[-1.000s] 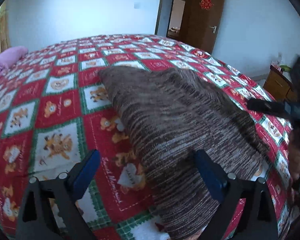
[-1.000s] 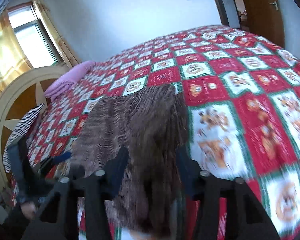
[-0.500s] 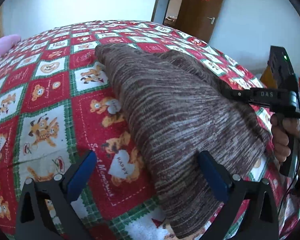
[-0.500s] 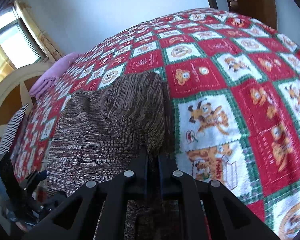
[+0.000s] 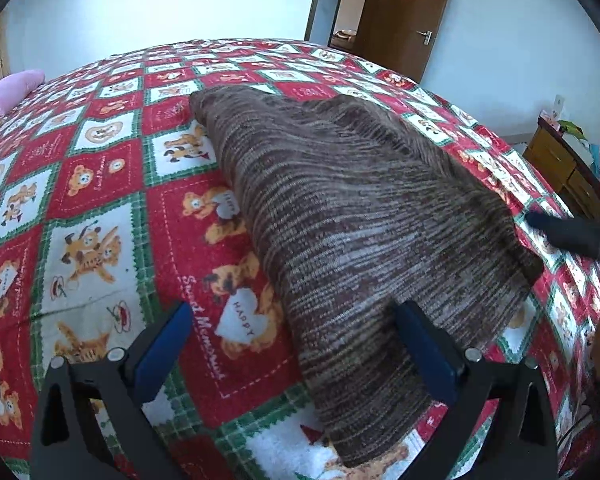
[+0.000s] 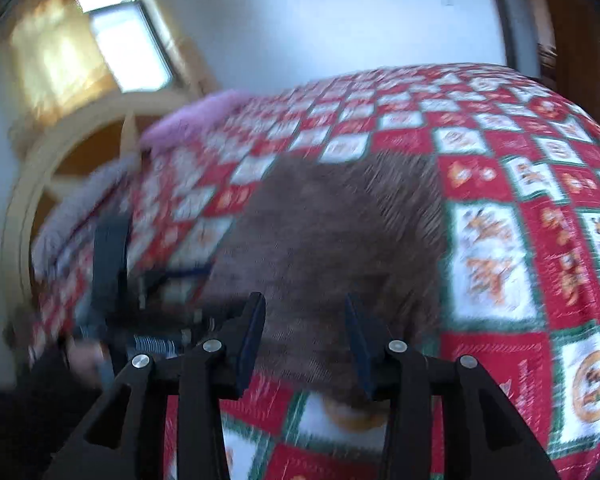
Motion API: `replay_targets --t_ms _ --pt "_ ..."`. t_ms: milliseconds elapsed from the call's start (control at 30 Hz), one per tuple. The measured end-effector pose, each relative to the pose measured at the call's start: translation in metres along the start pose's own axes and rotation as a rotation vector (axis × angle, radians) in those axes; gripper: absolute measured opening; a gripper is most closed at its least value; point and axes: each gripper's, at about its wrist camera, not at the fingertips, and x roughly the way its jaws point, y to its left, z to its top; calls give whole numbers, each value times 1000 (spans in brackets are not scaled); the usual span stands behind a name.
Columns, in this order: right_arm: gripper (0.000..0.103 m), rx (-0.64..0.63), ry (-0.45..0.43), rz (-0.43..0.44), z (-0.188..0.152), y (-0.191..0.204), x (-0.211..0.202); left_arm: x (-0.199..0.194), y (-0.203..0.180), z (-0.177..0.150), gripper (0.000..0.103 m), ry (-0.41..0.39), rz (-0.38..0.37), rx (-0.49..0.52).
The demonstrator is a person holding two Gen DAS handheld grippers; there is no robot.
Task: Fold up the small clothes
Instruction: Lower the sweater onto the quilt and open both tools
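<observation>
Left wrist: sweater [image 5: 360, 220] under right fingers [image 5: 424, 348]

Quilt [image 5: 100, 208] left of the brown sweater [image 5: 360, 216] lies bare — sweater covers the middle.

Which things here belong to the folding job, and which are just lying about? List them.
Job:
brown knit garment
left hand-held gripper, open
right hand-held gripper, jaws just opening, clamping nothing

Lying about:
pink cloth
bedside cabinet
wooden door
</observation>
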Motion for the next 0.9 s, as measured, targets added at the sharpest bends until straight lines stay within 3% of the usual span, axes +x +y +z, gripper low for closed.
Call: replay_targets --t_ms 67,133,200,333,400,500,600,667,800,900 --pt "42 -15 54 -111 -10 -5 13 -1 0 -1 103 1 -3 -2" --pt "18 75 82 -160 -20 -30 18 -2 1 -2 103 4 -9 -10" --pt "20 165 63 -170 -28 -54 10 -3 1 -4 103 6 -9 -18" --pt "23 263 39 -74 -44 -75 4 -6 3 -6 103 -8 8 -39" --pt "24 238 41 -87 -41 -69 3 -12 8 -5 103 -39 23 -74" --pt "25 191 45 -127 -33 -61 0 -25 19 -2 103 -101 -17 -146" --pt "25 123 -44 -209 -11 -51 -20 -24 23 7 103 -111 -27 -182" --pt "30 72 -69 -196 12 -46 -21 -14 21 13 103 -78 -26 -184" --pt "59 91 -71 -130 56 -64 5 11 17 15 103 0 33 -180" --pt "59 166 -38 -97 73 -91 40 14 7 12 103 3 88 -130"
